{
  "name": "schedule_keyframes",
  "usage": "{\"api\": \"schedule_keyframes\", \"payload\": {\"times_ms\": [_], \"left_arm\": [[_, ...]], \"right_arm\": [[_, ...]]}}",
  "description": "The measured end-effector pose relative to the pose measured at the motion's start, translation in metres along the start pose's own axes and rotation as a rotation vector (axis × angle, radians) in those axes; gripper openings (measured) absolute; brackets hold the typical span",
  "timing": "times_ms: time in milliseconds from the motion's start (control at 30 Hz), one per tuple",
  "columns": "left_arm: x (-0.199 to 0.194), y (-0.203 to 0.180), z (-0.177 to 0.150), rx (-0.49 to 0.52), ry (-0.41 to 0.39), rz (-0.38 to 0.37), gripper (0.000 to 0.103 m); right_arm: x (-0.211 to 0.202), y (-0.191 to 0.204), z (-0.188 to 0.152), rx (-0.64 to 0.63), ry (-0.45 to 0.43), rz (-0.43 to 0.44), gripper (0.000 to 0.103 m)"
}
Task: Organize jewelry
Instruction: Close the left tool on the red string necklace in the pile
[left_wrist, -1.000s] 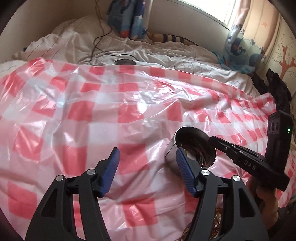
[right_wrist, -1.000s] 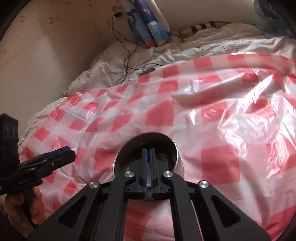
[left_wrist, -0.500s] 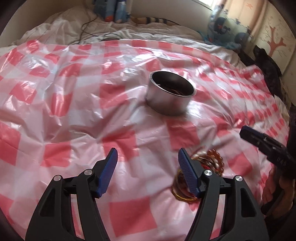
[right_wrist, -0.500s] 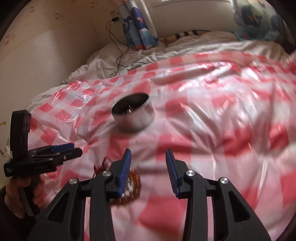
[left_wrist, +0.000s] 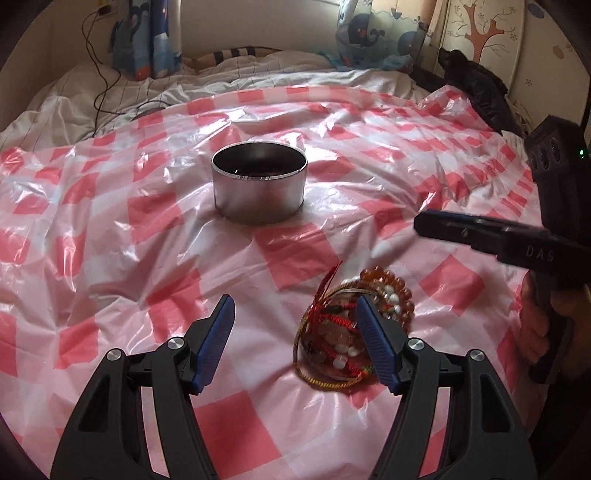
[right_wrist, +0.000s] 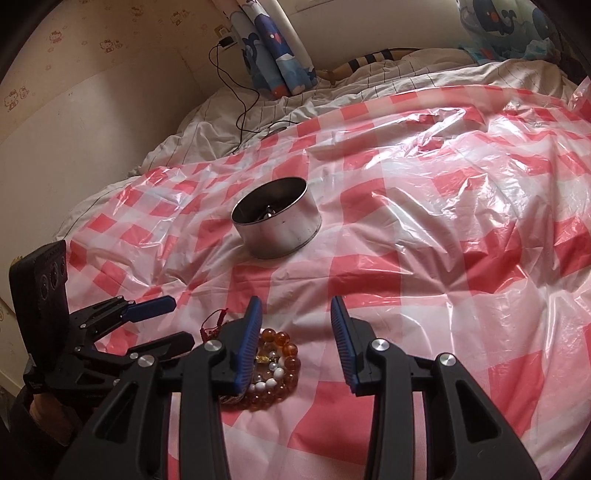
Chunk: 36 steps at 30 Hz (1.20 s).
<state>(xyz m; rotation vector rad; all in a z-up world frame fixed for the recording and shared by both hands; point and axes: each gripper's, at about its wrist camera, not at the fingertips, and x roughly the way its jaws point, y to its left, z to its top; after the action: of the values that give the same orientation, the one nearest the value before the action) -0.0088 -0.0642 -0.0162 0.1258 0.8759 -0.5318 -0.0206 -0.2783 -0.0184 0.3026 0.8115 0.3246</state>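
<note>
Both pairs of blue-padded jaws stand spread with nothing pinched between them. The left gripper hangs low over the bed with its jaws wide, and its right-hand pad sits in front of a heap of bracelets, so part of that heap is hidden behind it; whether the pad touches the beads I cannot tell. The right gripper has a narrower gap, empty down to the sheet, and the same heap lies just beside and partly under its left-hand pad. The heap is a tangle of amber beads, white beads, red cord and a thin gold-coloured loop, lying on a red-and-white checked plastic sheet that is crinkled and glossy. From the left view the right gripper comes in from the side, held in a hand, near the heap but apart from it. From the right view the left gripper shows beside the heap in the same way. Further out, well apart from the bracelets, a round metal tin stands upright and open on the sheet, with something small and shiny inside that I cannot make out. Beyond it are a rumpled white duvet, a black cable and a blue cartoon curtain.
</note>
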Motion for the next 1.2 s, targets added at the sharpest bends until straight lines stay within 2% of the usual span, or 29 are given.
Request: {"api": "schedule_keyframes", "payload": {"times_ms": [233, 333, 400, 533, 600, 667, 833, 1000, 1133, 1200], "left_arm": [[0.015, -0.012, 0.003, 0.049, 0.006, -0.022, 0.064], [0.017, -0.012, 0.004, 0.032, 0.004, -0.028, 0.053], [0.019, -0.01, 0.004, 0.019, 0.006, -0.047, 0.039], [0.029, -0.006, 0.001, -0.001, 0.052, -0.05, 0.022], [0.029, -0.007, 0.001, 0.004, 0.05, -0.038, 0.004], [0.022, -0.005, 0.003, -0.004, 0.023, -0.034, 0.003], [0.002, 0.017, 0.01, -0.112, -0.036, -0.112, 0.002], [0.003, 0.038, 0.008, -0.215, -0.012, -0.186, 0.002], [0.012, 0.045, 0.005, -0.25, 0.029, -0.162, 0.003], [0.013, 0.045, 0.005, -0.251, 0.031, -0.158, 0.003]], "right_arm": [[0.002, 0.002, -0.001, -0.004, 0.003, 0.009, 0.039], [0.003, 0.002, -0.001, -0.002, 0.005, 0.012, 0.041], [0.003, 0.002, 0.0, 0.0, 0.004, 0.013, 0.042], [0.004, 0.003, 0.0, -0.001, 0.003, 0.018, 0.043], [0.003, 0.003, 0.0, -0.003, 0.001, 0.021, 0.043], [0.003, 0.004, 0.001, -0.005, -0.002, 0.026, 0.043], [0.003, 0.008, 0.0, -0.023, 0.003, 0.043, 0.043], [0.006, 0.028, -0.005, -0.124, 0.016, 0.062, 0.045], [0.011, 0.055, -0.014, -0.261, 0.033, 0.072, 0.048], [0.016, 0.063, -0.018, -0.289, 0.045, 0.087, 0.048]]}}
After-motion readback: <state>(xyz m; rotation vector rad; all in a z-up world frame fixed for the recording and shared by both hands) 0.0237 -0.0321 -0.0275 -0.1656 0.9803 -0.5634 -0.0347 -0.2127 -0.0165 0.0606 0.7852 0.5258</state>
